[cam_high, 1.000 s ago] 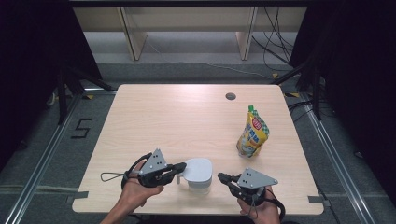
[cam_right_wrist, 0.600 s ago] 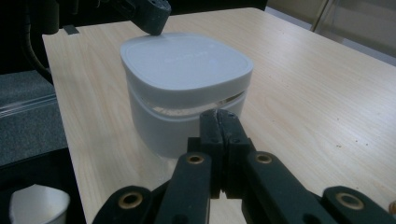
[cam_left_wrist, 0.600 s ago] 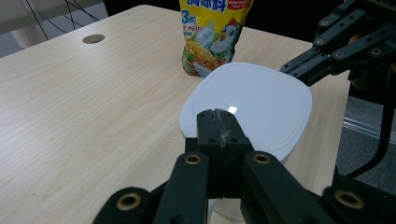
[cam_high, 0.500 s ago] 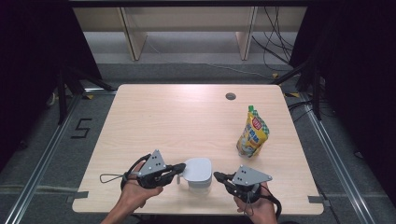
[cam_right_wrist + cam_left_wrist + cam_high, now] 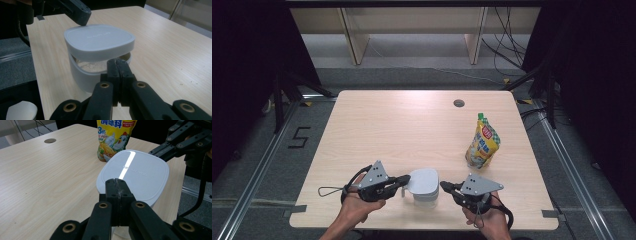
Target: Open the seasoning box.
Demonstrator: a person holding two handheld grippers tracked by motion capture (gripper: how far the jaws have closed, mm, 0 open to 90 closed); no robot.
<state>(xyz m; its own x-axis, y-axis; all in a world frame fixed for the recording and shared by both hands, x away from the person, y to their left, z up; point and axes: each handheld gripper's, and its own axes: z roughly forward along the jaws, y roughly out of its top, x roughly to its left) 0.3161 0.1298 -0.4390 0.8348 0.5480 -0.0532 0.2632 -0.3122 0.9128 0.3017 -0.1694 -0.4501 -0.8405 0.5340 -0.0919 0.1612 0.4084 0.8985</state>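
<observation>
A white tub (image 5: 424, 192) with a white lid (image 5: 424, 180) stands near the table's front edge. In the right gripper view the lid (image 5: 98, 40) sits raised over the tub's body (image 5: 83, 78), and pale powder (image 5: 91, 67) shows through the gap. My right gripper (image 5: 117, 62) is shut and empty, its tips at that gap under the lid's rim. My left gripper (image 5: 116, 182) is also shut and empty, its tips against the lid's (image 5: 133, 172) opposite edge. In the high view the left gripper (image 5: 404, 181) and right gripper (image 5: 443, 186) flank the tub.
A yellow snack pouch (image 5: 482, 142) stands upright to the right, behind the tub. A round cable hole (image 5: 458, 103) lies near the table's far edge. The wooden table (image 5: 387, 130) has bare room at left and centre. Cables trail from both grippers.
The right gripper has edged slightly left toward the tub. The left gripper, tub and pouch have stayed put.
</observation>
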